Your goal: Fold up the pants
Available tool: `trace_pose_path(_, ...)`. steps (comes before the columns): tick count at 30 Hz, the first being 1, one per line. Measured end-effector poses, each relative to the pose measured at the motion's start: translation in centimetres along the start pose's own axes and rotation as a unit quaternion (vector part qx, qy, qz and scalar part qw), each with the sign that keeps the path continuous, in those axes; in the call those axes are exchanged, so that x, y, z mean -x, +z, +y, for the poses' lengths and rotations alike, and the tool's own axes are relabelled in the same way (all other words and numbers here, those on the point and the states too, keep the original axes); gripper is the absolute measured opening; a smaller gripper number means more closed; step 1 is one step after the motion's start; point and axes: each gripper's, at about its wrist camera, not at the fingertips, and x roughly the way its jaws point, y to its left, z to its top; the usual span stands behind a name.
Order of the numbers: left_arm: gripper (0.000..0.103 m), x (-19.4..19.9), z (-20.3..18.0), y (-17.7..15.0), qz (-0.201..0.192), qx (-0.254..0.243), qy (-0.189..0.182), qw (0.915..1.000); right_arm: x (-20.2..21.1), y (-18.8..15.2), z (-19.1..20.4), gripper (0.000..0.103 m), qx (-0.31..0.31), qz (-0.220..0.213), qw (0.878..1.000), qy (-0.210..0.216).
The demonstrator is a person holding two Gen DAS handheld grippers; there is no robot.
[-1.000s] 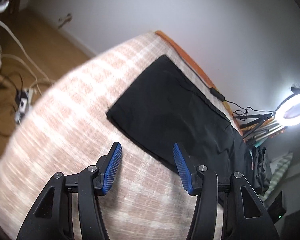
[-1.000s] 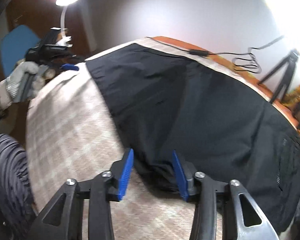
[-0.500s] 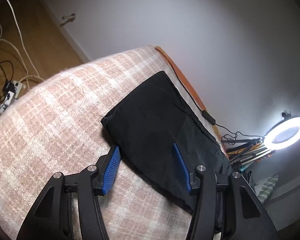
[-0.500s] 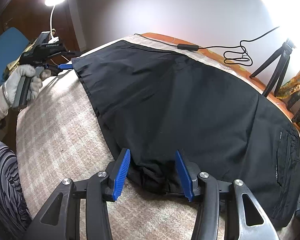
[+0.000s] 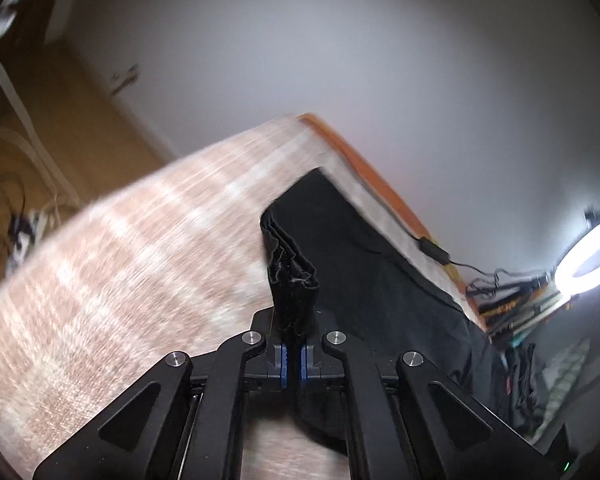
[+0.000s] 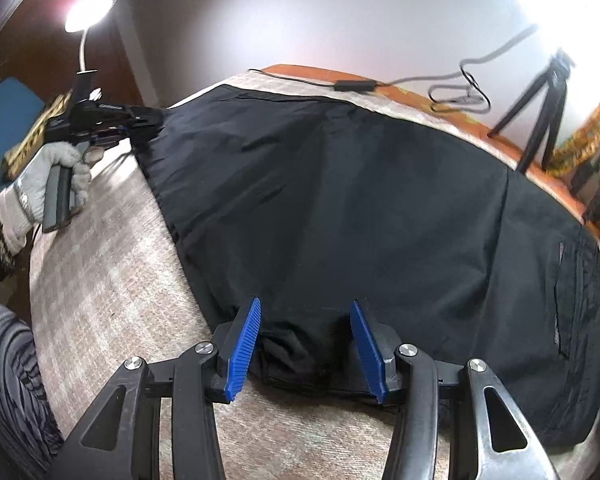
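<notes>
We have the black pants (image 6: pixel 340 208) spread long across the plaid blanket (image 5: pixel 112 280), already doubled leg on leg it seems, with the waist end toward the tripod (image 6: pixel 540 120) side. Our left tongs (image 5: pixel 293 364) have just been closing and now pinch the bunched hem corner of the leg end, the fabric standing up between the pads. Our right tongs (image 6: pixel 304 344) sit half open astride the near edge of the cloth, pads not pressing on it. We judge the crosswise fold not yet made: the right side has to grip, then the leg end must be carried over toward the waist.
</notes>
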Motion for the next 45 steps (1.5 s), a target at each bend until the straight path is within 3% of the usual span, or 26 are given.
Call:
trace_pose_path(5,0.001,1.6,-5.3,1.2,-0.020,-0.066,-0.036,0.9970,0.3,0.1,-1.8,0.049,-0.049,-0.007,0.999,0.022)
trace_pose_path(10,0.001,1.6,-12.1,-0.3,-0.016,-0.175,-0.063,0.9824,1.3,0.7,-3.9,0.049,-0.098,-0.032,0.994,0.036)
trace_pose_path(14,0.001,0.0,-16.6,-3.5,0.024,-0.242,-0.091,0.9658,2.2,0.7,-5.7,0.049,-0.149,-0.050,0.986,0.063)
trace_pose_path(15,0.001,-0.9,-17.9,-4.9,0.042,-0.266,-0.097,0.9583,2.3,0.6,-6.7,0.050,-0.169,-0.056,0.981,0.075)
trace_pose_path(19,0.001,-3.5,-20.3,-8.8,0.102,-0.311,-0.110,0.9386,2.9,0.4,-8.7,0.064,-0.216,-0.070,0.970,0.086)
trace_pose_path(23,0.001,-5.3,-21.4,-10.9,0.133,-0.319,-0.115,0.9311,2.5,1.2,-9.5,0.064,-0.232,-0.070,0.965,0.098)
trace_pose_path(28,0.001,-4.9,-22.8,-11.4,0.129,-0.318,-0.127,0.9307,1.1,3.6,-10.8,0.065,-0.270,-0.075,0.946,0.163)
trace_pose_path(35,0.001,-4.0,-24.6,-12.2,0.121,-0.330,-0.143,0.9253,-4.3,7.0,-13.0,0.065,-0.363,-0.050,0.893,0.259)
trace_pose_path(38,0.001,-4.2,-25.4,-13.2,0.130,-0.344,-0.148,0.9181,-6.1,7.6,-13.2,0.052,-0.390,-0.041,0.874,0.287)
trace_pose_path(39,0.001,-4.3,-25.6,-13.6,0.134,-0.349,-0.149,0.9155,-6.3,7.7,-13.2,0.044,-0.393,-0.040,0.873,0.286)
trace_pose_path(42,0.001,-4.8,-26.1,-14.6,0.151,-0.353,-0.158,0.9097,-6.6,8.1,-12.7,0.033,-0.377,-0.032,0.887,0.265)
trace_pose_path(45,0.001,-5.3,-26.5,-15.5,0.165,-0.367,-0.156,0.9023,-7.0,8.8,-11.8,0.008,-0.347,-0.022,0.909,0.231)
